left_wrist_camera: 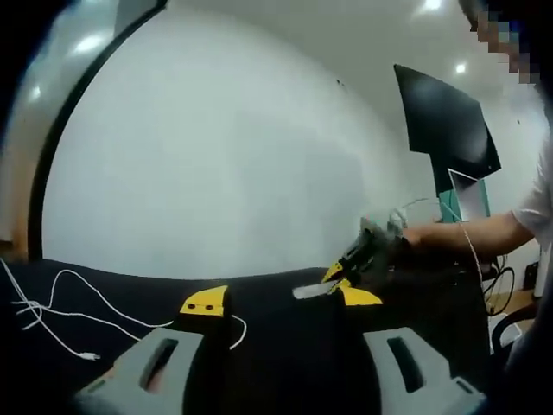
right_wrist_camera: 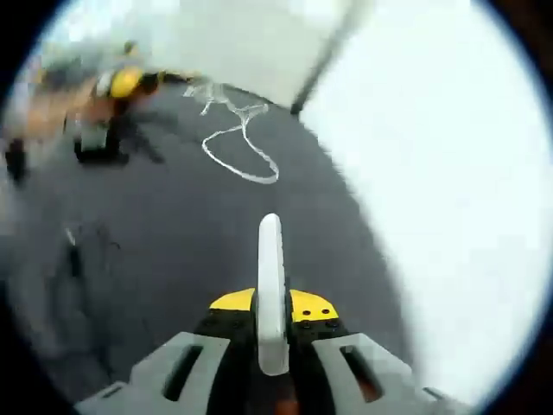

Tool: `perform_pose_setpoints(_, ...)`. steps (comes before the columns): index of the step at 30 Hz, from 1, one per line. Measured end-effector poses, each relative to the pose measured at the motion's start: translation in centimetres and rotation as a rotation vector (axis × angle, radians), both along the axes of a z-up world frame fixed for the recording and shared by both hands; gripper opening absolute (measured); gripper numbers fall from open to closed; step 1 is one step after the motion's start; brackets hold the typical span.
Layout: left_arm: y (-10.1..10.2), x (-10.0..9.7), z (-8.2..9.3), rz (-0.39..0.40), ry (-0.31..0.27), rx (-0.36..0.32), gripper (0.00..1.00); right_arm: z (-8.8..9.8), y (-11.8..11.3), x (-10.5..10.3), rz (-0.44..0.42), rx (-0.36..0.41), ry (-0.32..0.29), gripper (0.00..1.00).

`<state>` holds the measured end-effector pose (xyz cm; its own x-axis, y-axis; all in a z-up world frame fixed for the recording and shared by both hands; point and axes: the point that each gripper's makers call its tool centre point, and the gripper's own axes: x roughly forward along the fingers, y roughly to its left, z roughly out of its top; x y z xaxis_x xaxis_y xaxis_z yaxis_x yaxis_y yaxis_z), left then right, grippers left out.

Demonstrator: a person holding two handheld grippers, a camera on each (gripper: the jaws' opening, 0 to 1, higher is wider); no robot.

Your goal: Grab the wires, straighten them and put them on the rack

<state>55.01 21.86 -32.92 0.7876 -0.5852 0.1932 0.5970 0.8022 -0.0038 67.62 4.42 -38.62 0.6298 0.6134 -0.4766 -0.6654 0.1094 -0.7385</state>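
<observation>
Pinching a white plug [right_wrist_camera: 270, 294] between pressed-together jaws, the right gripper [right_wrist_camera: 271, 316] holds one wire off the dark table [right_wrist_camera: 173, 251], likely to pull it straight. Left gripper [left_wrist_camera: 275, 304] stands spread (nothing between them); loose wires [left_wrist_camera: 60, 311] lie nearby.

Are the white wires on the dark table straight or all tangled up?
Tangled: the white wires lie in loops and curls on the dark table.
</observation>
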Motion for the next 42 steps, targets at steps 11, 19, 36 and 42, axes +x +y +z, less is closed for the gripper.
perform_pose_setpoints(11, 0.1, 0.2, -0.4, 0.007, 0.007, 0.018, 0.43, -2.4, 2.9, -7.9, 0.067, 0.120, 0.379, 0.23)
perform_pose_setpoints(19, 0.2, 0.4, -0.7, 0.020, 0.013, 0.037, 0.43, -1.2, 0.8, -4.2, -0.093, 0.300, 0.506, 0.18)
perform_pose_setpoints(36, 0.2, 0.6, -0.7, 0.024, 0.011, 0.042, 0.40, -0.6, -1.5, 0.7, -0.281, 0.326, 0.413, 0.05)
perform_pose_setpoints(42, -0.3, 0.0, -0.6, 0.019, 0.007, 0.047, 0.40, -3.3, -1.4, -1.2, -0.286, 0.279, 0.507, 0.16)
